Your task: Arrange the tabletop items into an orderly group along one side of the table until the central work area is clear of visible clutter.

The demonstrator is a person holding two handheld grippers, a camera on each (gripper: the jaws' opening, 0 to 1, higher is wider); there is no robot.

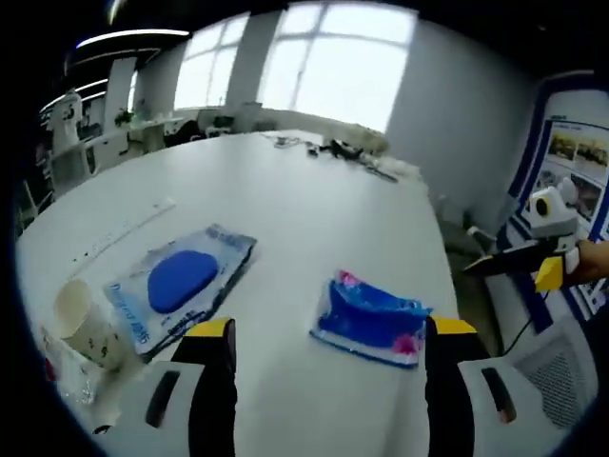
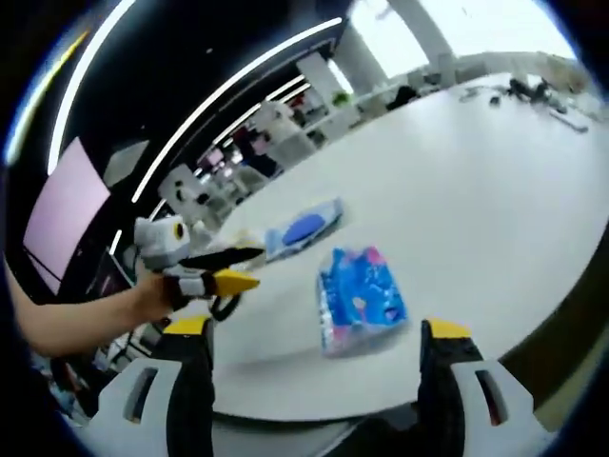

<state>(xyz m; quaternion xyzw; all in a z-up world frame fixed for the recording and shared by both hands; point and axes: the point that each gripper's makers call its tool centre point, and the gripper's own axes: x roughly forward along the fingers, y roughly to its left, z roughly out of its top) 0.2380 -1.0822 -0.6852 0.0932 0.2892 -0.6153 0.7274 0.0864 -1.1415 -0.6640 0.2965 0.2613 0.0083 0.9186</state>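
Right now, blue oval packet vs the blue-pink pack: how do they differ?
The clear packet with the blue oval is see-through and flat; the blue-and-pink pack is opaque, printed and puffier. The clear packet lies beside the paper cup; the blue-and-pink pack lies alone, nearer the table edge. Both rest flat on the white table, untouched by either gripper.

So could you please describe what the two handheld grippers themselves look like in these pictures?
The left gripper has two black jaws with yellow tips on white-grey bodies that have dark slots. The right gripper looks the same. Seen from the side, each is a black, pointed beak with a yellow block, held in a bare hand. No sleeve is visible.
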